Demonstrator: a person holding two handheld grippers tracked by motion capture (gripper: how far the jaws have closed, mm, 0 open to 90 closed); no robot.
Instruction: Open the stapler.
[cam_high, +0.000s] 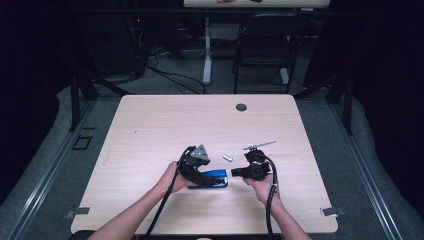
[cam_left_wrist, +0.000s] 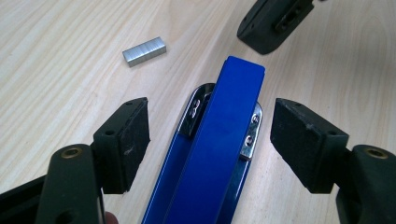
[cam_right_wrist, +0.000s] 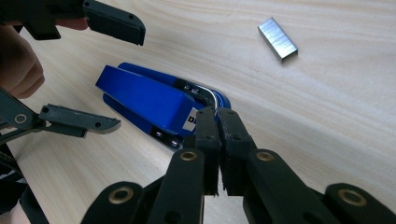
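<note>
1. We straddle the one blue stapler (cam_left_wrist: 219, 140) with our left gripper (cam_left_wrist: 210, 135), jaws apart and not touching it, likely to steady it.
2. Our right gripper (cam_right_wrist: 218, 122) pinches the stapler's metal end, jaws together on it.
3. One staple strip (cam_high: 227, 157) lies just beyond the stapler.

Pale wood-grain counter (cam_high: 150, 125), small dark round grommet (cam_high: 241, 107) near its far edge, black folding chair (cam_high: 265, 47) beyond, white desk leg (cam_high: 207, 50) left of it

White label on blue stapler (cam_right_wrist: 148, 103) front: only letter "D" readable, rest hidden behind fingers.
</note>
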